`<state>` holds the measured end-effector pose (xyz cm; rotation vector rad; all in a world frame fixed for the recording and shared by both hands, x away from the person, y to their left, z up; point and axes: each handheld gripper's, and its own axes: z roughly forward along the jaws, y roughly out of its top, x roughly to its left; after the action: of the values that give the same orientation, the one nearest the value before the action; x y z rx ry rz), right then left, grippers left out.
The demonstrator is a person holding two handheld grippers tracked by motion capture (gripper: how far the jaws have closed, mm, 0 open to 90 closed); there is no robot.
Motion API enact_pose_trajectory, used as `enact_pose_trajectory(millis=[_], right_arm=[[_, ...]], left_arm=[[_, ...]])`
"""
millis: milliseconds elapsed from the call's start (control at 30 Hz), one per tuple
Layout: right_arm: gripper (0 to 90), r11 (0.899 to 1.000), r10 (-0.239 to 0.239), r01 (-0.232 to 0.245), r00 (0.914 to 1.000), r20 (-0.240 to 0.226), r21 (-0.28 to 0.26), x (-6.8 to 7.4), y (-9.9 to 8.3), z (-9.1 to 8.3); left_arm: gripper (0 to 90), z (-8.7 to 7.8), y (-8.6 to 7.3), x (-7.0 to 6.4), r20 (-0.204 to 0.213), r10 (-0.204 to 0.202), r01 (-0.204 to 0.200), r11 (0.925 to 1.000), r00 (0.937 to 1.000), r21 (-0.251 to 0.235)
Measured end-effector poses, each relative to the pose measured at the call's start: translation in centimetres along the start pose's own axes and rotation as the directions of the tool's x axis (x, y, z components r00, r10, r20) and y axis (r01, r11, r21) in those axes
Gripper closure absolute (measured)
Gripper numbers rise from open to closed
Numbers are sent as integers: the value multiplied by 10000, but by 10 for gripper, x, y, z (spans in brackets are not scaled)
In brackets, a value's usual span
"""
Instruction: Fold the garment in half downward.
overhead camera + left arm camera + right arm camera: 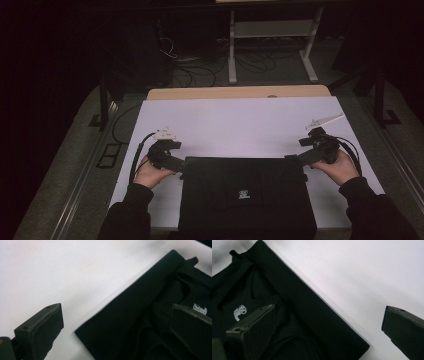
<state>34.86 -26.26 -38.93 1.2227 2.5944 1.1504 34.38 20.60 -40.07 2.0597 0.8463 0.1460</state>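
Two grippers sit at the far corners of a folded black garment [247, 197] lying at the near edge of the white table [240, 125]. The left gripper [176, 164] has its jaws spread wide, one over the cloth's far-left corner and one over bare table. The right gripper [296, 159] is likewise spread, straddling the far-right corner without clamping it.

Small white logo, unreadable, on black folded garment [247, 200]

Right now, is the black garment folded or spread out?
Folded: the black garment lies as a compact rectangle with straight edges on the white table, layers overlapping.
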Motion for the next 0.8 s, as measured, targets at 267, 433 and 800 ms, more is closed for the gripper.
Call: enact_pose_trajectory(millis=[267,433,800], right_arm=[[0,9997,168,-168,9999,-7,162,-8,-6,9],[0,9988,378,-378,9993,3,305,-14,-10,13],[0,9965,507,-516,9986,154,652,-20,-17,19]], left_arm=[[0,9,-3,8,-19,-89,90,9998,10000,192],[0,13,-8,15,186,-385,381,9991,9991,194],[0,25,-16,20,405,-574,542,9957,9975,757]])
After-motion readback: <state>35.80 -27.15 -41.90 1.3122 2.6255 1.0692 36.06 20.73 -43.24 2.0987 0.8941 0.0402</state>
